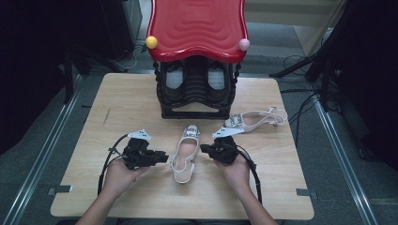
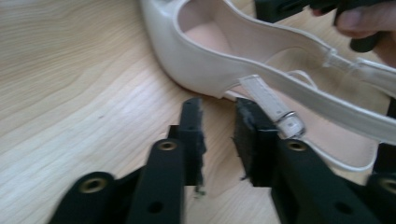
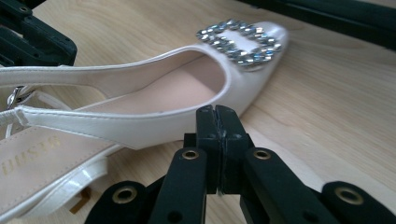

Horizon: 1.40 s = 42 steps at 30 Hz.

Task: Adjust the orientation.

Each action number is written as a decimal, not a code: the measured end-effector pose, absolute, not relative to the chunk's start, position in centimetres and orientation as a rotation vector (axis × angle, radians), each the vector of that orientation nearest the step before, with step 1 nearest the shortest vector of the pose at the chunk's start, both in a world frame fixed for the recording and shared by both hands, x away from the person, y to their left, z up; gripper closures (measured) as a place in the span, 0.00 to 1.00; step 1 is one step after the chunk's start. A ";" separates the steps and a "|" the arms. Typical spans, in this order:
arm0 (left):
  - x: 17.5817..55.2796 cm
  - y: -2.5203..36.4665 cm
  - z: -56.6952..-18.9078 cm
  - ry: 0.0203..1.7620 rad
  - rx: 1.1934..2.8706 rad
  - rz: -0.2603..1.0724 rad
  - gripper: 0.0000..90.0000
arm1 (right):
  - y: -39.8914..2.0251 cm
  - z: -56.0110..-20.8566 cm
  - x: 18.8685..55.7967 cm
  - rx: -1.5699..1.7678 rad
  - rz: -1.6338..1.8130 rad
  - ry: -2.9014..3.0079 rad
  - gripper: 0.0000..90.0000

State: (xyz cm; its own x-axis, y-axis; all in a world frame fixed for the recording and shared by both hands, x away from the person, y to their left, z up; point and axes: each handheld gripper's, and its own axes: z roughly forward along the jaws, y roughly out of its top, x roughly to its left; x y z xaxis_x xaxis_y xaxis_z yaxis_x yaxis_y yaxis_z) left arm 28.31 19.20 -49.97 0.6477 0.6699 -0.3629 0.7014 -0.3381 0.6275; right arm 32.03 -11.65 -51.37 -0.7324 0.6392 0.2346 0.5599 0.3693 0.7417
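White slingback shoe (image 1: 185, 154) lies flat on wooden table (image 1: 117, 103), toe with jewelled buckle toward black shoe rack (image 1: 195, 89), between both grippers. Left gripper (image 1: 162, 156) just beside shoe's heel strap, jaws part open, nothing between them. Right gripper (image 1: 204, 149) just beside shoe's side, jaws pressed together, holding nothing. 2nd shoe (image 1: 256, 118) lies on its side near rack. Rack already holds 2 shoes. Judgement: white pair not yet shelved; both shoes left to place.
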 end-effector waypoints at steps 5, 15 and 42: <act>28.6 19.7 -50.2 1.072 2.116 -0.006 0.62 | -13.1 -51.0 32.2 1.136 1.307 2.478 1.00; 29.7 20.2 -51.2 1.103 2.099 -0.037 0.49 | -15.9 -50.3 32.4 1.202 1.304 2.424 0.98; 29.0 21.1 -51.7 1.124 2.097 -0.016 0.47 | -26.1 -48.9 39.0 1.436 1.192 2.161 1.00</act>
